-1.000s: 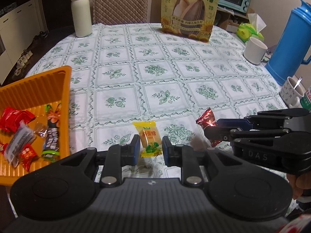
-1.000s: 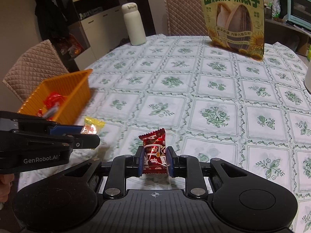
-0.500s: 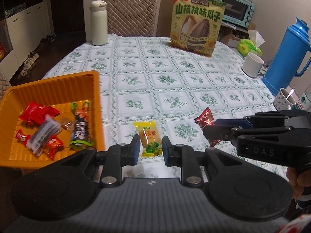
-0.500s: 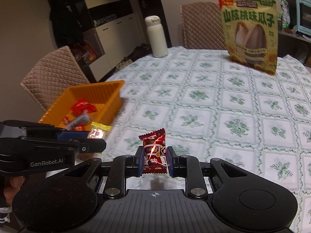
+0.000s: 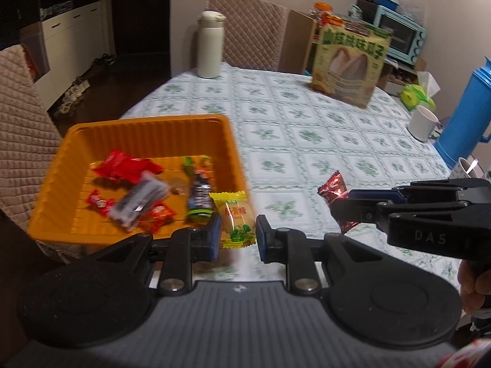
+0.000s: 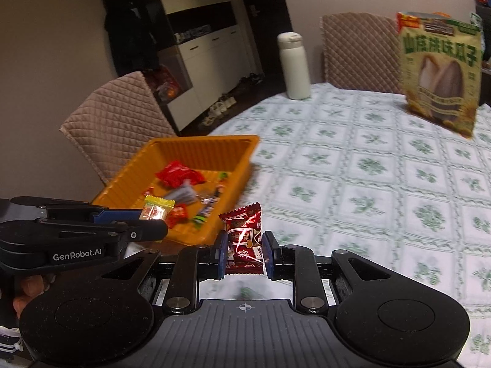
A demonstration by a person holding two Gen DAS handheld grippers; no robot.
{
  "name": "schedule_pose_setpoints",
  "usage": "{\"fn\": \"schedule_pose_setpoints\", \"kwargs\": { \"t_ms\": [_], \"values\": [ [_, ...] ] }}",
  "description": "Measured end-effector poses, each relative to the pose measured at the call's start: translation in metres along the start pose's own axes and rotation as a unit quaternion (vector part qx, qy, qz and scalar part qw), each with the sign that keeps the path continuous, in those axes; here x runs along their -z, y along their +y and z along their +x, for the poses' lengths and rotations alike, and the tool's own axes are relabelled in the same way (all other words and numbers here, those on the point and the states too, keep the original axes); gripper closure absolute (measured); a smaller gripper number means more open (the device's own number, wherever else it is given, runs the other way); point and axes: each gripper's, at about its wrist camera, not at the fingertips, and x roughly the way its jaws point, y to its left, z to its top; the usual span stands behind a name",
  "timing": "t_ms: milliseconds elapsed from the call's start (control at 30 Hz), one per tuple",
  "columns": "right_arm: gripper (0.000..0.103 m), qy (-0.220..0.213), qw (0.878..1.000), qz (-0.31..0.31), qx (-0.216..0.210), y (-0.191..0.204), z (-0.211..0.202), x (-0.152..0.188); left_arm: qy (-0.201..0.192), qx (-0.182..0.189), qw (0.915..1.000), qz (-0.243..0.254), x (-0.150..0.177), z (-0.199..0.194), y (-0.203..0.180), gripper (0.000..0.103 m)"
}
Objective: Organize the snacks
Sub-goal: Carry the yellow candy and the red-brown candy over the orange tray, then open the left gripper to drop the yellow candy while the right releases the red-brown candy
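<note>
Both tongs pinched tight, left gripper on the yellow candy and right gripper on the dark red candy, so I want both fully above the orange tray before letting go.

Patterned table, orange tray, bottle

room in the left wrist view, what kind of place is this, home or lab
Most likely a home dining area. A table under a green floral cloth has quilted chairs around it, a small toaster oven stands on clutter behind, and shoes lie on the floor by white cabinets.
</note>
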Motion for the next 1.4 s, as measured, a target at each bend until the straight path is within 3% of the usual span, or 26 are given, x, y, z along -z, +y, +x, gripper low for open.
{"fn": "schedule_pose_setpoints", "kwargs": {
  "t_ms": [400,733,1400],
  "values": [
    [0.079,0.004,1.000,-0.014,-0.024,0.050,0.040,-0.020,-0.012,-0.036,0.9988,-0.032,-0.005,-0.016,0.075,0.082],
    [0.079,0.011,0.999,-0.017,-0.026,0.078,0.074,-0.034,-0.011,-0.044,0.9981,-0.043,-0.012,-0.009,0.123,0.081],
    [0.079,0.019,1.000,0.014,0.009,0.090,0.110,-0.047,0.022,-0.024,0.9990,-0.030,-0.021,0.028,0.160,0.081]
  ]
}}
